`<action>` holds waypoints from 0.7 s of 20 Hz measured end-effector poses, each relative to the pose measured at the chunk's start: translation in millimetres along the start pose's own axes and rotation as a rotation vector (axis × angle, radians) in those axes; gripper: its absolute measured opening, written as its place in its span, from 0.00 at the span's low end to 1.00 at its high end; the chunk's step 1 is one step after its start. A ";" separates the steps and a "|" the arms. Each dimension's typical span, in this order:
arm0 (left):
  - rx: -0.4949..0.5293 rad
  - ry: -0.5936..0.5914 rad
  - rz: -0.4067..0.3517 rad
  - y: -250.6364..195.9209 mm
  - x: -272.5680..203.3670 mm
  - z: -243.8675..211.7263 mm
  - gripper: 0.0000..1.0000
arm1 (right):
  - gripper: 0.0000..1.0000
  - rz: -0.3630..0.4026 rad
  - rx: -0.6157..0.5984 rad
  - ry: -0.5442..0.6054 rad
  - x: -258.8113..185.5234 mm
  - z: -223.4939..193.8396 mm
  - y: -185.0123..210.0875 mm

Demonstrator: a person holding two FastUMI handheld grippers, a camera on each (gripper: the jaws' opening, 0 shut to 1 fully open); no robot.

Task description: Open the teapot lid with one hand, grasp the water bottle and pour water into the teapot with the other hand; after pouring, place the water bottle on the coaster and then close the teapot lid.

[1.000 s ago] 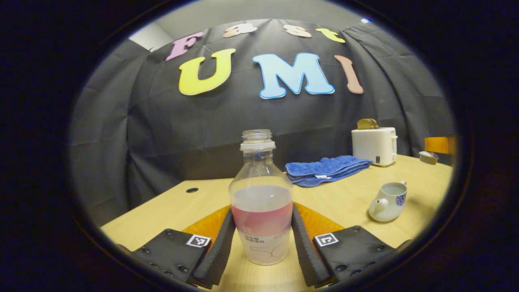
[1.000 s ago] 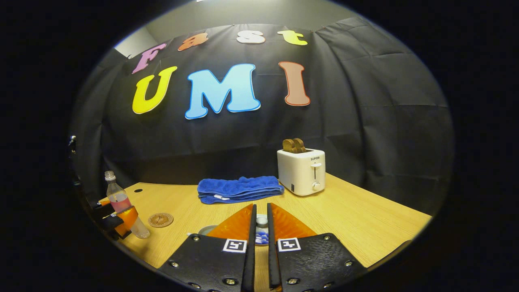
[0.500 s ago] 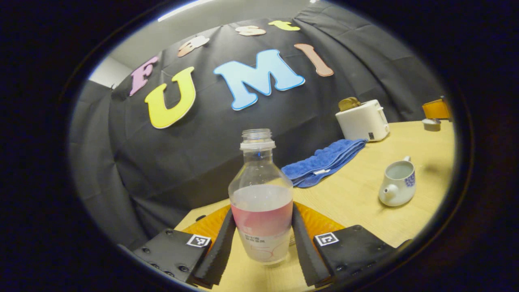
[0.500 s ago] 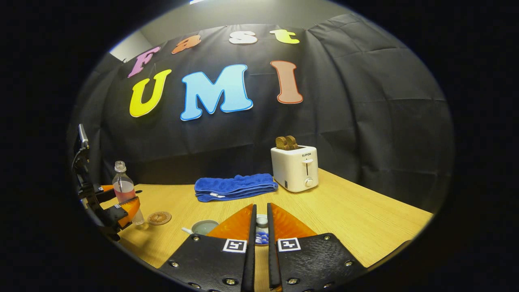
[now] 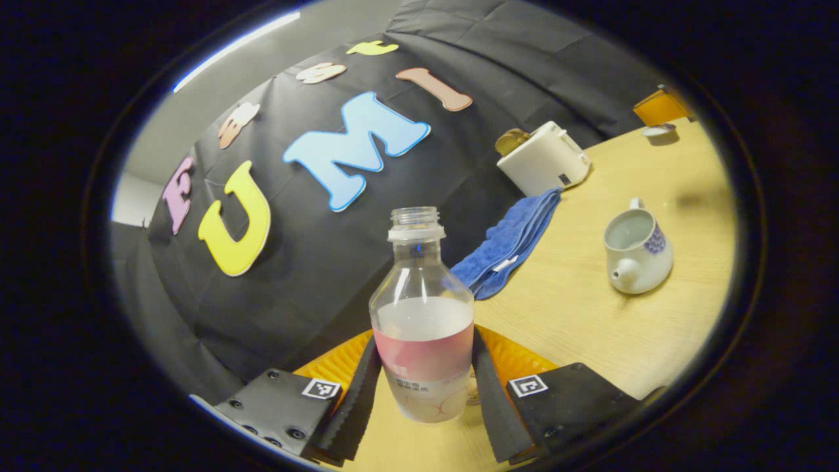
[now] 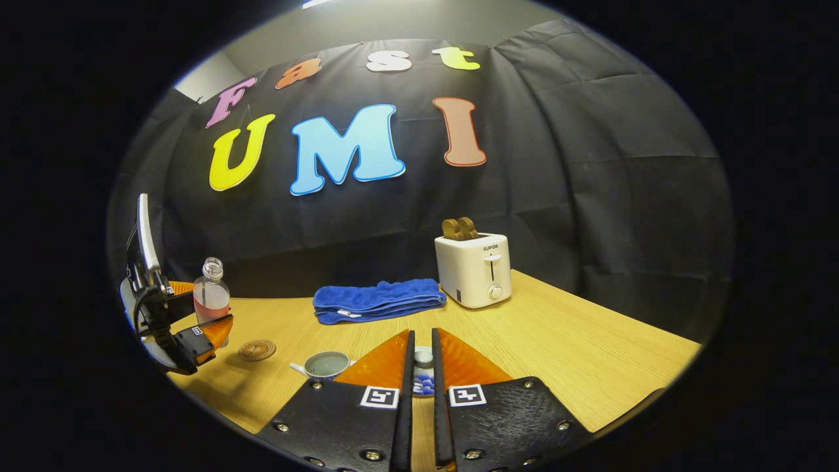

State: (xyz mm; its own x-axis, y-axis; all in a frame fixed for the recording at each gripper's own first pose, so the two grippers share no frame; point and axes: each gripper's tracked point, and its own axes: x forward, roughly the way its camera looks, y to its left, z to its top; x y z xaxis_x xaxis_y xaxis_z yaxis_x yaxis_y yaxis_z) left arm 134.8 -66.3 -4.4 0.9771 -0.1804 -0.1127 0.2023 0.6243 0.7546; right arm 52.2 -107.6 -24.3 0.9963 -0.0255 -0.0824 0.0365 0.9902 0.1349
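Water bottle [image 5: 423, 328], uncapped and part full, clamped at its label between the left gripper [image 5: 425, 393] fingers; the left gripper view tilts the tabletop [image 5: 590, 321] and looks down into the open teapot [image 5: 636, 246], with blue towel [image 5: 508, 246] and toaster [image 5: 544, 160] beyond. The right gripper view adds the round coaster [image 6: 256, 350] lying between bottle and teapot, bottle held above the tabletop. Right gripper [image 6: 419, 387] fingers pressed on the teapot lid [image 6: 423, 375], near the teapot.
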 end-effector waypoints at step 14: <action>0.403 -0.028 -0.097 -34.8 -0.8 39.3 0.84 | 0.14 -0.025 0.026 0.016 0.8 -10.7 -31.4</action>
State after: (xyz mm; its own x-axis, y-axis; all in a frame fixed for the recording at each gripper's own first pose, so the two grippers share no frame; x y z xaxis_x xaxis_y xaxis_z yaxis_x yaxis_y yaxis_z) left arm 124.4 -117.8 -5.2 0.9516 -0.2480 -0.1818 0.2455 0.2568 0.9348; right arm 51.1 -137.3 -39.2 0.9936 -0.0479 -0.1023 0.0638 0.9854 0.1580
